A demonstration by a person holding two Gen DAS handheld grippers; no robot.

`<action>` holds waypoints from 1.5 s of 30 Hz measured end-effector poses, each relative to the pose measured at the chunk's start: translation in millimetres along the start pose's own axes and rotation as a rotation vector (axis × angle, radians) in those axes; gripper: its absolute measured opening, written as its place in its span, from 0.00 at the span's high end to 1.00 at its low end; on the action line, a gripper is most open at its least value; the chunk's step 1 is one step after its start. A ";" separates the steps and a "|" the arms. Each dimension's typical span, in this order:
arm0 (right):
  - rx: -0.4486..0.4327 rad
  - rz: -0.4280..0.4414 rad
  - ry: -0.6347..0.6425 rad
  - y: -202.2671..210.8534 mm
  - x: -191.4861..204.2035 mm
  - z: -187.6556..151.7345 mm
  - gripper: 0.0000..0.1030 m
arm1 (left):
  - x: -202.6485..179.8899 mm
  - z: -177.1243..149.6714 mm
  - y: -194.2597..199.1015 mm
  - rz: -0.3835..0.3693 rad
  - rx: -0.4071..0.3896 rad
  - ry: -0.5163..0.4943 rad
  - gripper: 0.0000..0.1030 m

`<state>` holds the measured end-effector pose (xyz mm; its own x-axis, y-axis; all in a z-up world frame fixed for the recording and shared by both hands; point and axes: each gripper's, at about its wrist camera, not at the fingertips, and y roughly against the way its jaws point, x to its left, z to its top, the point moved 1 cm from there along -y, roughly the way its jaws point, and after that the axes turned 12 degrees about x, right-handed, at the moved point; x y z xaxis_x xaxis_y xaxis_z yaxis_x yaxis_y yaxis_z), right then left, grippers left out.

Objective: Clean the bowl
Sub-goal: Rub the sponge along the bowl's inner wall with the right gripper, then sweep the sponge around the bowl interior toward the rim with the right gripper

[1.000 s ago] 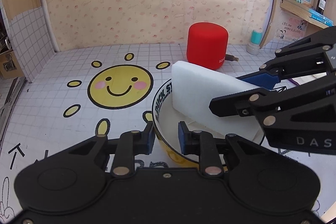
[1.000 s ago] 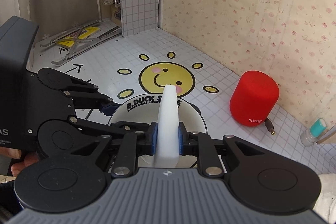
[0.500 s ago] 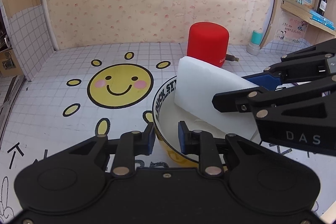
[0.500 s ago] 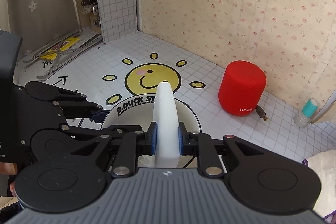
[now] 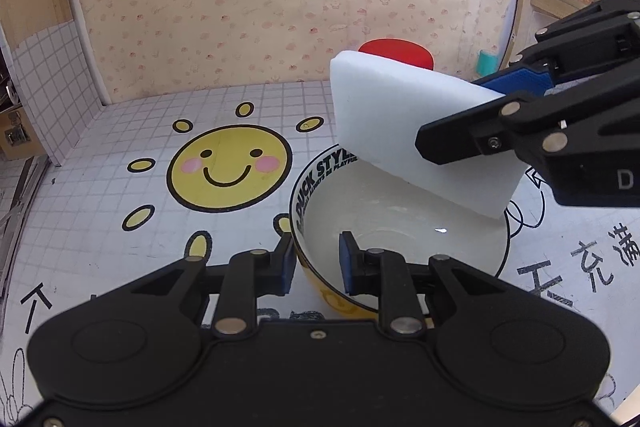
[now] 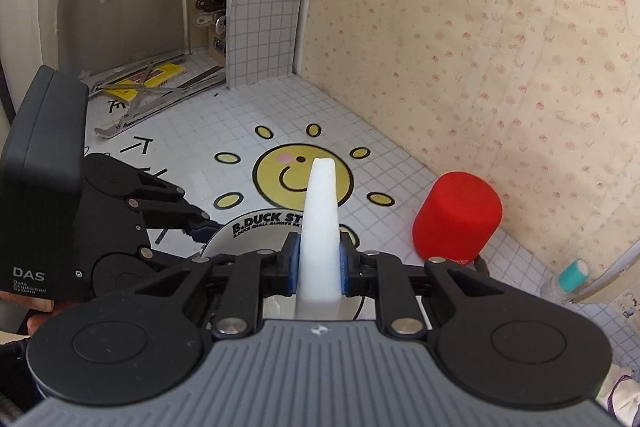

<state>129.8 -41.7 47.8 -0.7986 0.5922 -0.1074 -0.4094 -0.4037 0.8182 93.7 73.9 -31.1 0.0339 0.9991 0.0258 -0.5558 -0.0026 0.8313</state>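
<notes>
The bowl (image 5: pixel 400 235) stands on the tiled mat; it is white inside, yellow outside, and has a black lettered band at the rim. My left gripper (image 5: pixel 316 265) is shut on its near rim, one pad outside and one inside. A white sponge block (image 5: pixel 400 131) hangs tilted above the bowl's far side, its lower edge just over the rim. My right gripper (image 5: pixel 476 111) reaches in from the right and is shut on it. In the right wrist view the sponge (image 6: pixel 320 203) stands edge-on between the blue pads of the right gripper (image 6: pixel 320 263), above the bowl (image 6: pixel 252 235), with the left gripper (image 6: pixel 202 227) at the bowl's left.
A red cylindrical speaker (image 6: pixel 456 219) stands right of the bowl near the papered wall, with a teal-capped bottle (image 6: pixel 572 275) further right. Metal tools (image 6: pixel 148 95) lie at the far left by a wooden shelf. A smiling sun (image 5: pixel 230 167) is printed on the mat.
The right gripper has lifted the sponge from inside the bowl to above its far rim. The left gripper and the bowl have stayed put.
</notes>
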 end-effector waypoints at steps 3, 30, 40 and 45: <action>0.011 0.009 0.002 -4.3 -5.2 0.5 0.80 | 4.9 0.8 -2.0 -0.026 0.001 0.007 0.76; 0.008 -0.030 -0.008 -26.8 -0.7 -9.9 0.77 | 13.9 5.9 -9.9 -0.013 0.010 0.004 0.76; -0.002 -0.018 -0.008 -18.5 -2.1 -4.3 0.67 | 12.5 6.2 -8.5 -0.007 0.011 -0.001 0.76; 0.004 0.000 0.003 -15.9 -4.0 4.0 0.68 | 12.8 6.4 -8.6 -0.008 0.011 -0.001 0.76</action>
<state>141.2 -34.9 37.5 -0.7997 0.5903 -0.1095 -0.4082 -0.4010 0.8201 104.2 86.5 -34.4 0.0390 0.9990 0.0195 -0.5459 0.0050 0.8378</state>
